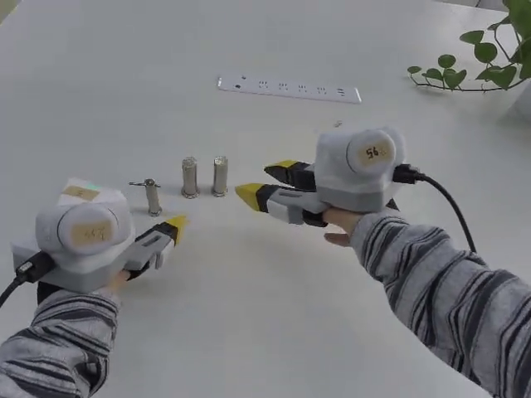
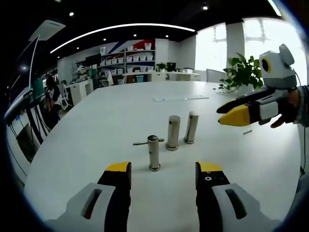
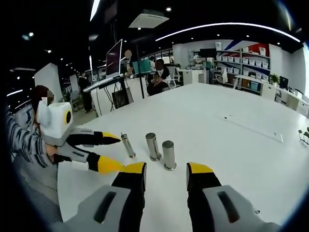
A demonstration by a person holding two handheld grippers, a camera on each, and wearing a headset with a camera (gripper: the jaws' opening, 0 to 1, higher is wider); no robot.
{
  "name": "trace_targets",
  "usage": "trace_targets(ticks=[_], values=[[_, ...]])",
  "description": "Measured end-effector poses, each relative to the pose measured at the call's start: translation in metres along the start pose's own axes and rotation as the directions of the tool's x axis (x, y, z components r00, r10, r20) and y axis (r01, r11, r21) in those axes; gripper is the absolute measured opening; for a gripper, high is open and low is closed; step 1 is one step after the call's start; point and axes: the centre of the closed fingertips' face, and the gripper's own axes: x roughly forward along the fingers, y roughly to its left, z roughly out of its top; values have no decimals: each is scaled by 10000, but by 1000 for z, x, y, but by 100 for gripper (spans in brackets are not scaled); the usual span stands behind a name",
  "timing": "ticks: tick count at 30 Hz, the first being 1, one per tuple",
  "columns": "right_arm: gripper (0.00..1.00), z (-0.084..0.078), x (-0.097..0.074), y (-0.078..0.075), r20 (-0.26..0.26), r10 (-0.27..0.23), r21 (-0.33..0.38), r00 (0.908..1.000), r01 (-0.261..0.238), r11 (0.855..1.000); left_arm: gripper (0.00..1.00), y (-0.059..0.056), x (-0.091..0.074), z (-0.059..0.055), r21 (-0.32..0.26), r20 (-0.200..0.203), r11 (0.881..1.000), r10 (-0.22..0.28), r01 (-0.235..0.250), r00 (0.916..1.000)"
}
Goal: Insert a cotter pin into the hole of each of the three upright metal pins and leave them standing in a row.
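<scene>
Three upright metal pins stand in a row on the white table. The left pin (image 1: 153, 197) (image 2: 153, 152) (image 3: 128, 145) has a cotter pin (image 1: 137, 183) (image 2: 142, 142) through its top. The middle pin (image 1: 190, 177) (image 2: 173, 132) (image 3: 153, 146) and the right pin (image 1: 220, 176) (image 2: 191, 127) (image 3: 169, 154) carry none. My left gripper (image 1: 172, 227) (image 2: 163, 169) (image 3: 112, 152) is open and empty, just short of the left pin. My right gripper (image 1: 265, 182) (image 3: 167, 169) (image 2: 236, 112) is open and empty, a little to the right of the right pin.
A white power strip (image 1: 289, 88) lies at the back of the table (image 1: 265, 315). A potted plant's leaves (image 1: 489, 58) hang in at the far right. A small thin metal piece (image 2: 246, 131) lies on the table near the right gripper.
</scene>
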Motion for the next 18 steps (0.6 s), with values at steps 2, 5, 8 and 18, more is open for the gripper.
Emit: trace_targets(ticks=[2,5,8,18], values=[[28,-1,9,-1,-38,35,-38,10000,-35,10000,54,-3,-5,2,132,139,9997,-190,188,9997],[28,-1,22,0,-39,28,55,10000,-28,10000,59,-8,-11,5,275,234,9990,-361,355,9991],[26,-2,32,-2,36,-115,182,9999,114,9998,62,-10,-15,10,344,418,9982,-498,484,9979],[17,-7,54,-1,28,-387,617,9992,384,9974,67,-13,-23,14,522,609,9973,-545,513,9967]])
